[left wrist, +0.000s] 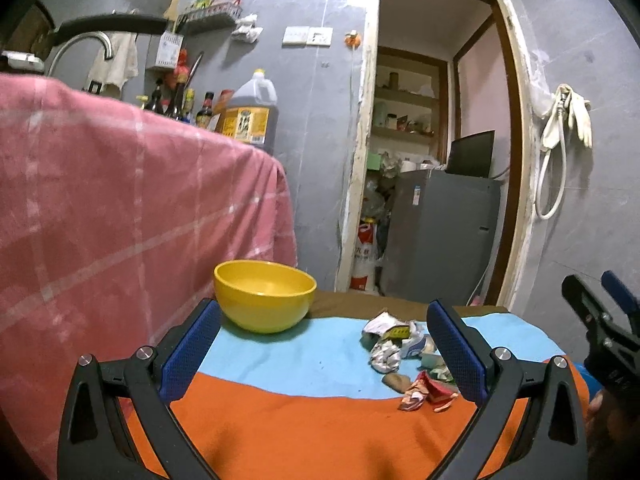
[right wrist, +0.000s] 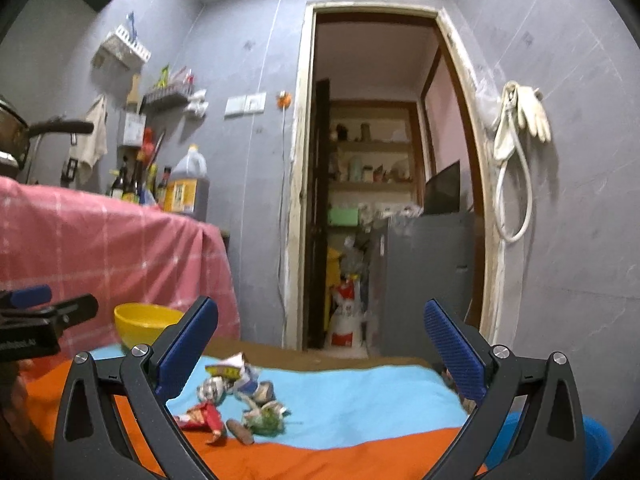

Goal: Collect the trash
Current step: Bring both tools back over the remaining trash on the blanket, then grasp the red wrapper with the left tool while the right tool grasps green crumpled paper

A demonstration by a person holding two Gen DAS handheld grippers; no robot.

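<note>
Blue-padded fingers of the left gripper (left wrist: pixel 324 354) and right gripper (right wrist: pixel 320 356) stand wide apart, empty. Crumpled wrappers (left wrist: pixel 404 354) lie between them on the table (left wrist: pixel 300 420), so nothing looks collected; next, close on one wrapper and carry it to the yellow bowl (left wrist: pixel 265 294).

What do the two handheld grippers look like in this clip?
Both match: the left gripper and right gripper have matte black, angular arms with triangular cut-outs, silver round pivot bolts, and jaws lined with blue textured pads. White lettering on the left gripper's body is blurred. No sleeves or cables visible.

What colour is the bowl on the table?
Yellow; the bowl shows best in the left wrist view.
</note>
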